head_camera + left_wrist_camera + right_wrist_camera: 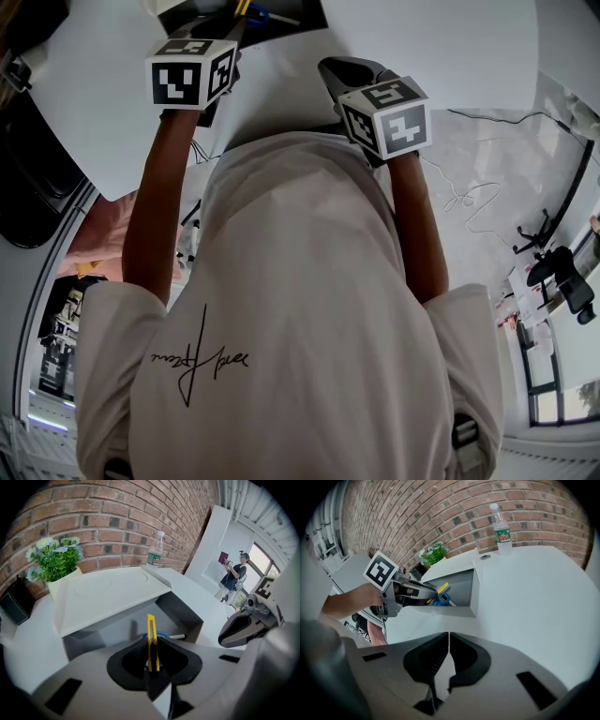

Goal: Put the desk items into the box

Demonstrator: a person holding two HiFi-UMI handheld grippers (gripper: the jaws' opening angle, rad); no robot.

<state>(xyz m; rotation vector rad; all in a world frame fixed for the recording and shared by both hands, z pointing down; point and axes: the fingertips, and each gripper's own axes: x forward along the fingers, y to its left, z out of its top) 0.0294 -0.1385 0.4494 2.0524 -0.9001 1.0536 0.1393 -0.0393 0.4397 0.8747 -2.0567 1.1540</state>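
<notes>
Left hand-held gripper (pixel 151 668) clamped, right hand-held gripper (pixel 448 651) closed.

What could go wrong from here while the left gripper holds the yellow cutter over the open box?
1. The left gripper seems to pinch the yellow cutter near one thin end only. It might pivot or slip out early and land beside the box rather than inside.
2. The open lid rises close beside the opening, so lowering the gripper could bump it.
3. A blue item already lies inside, and the cutter may land on it.
</notes>
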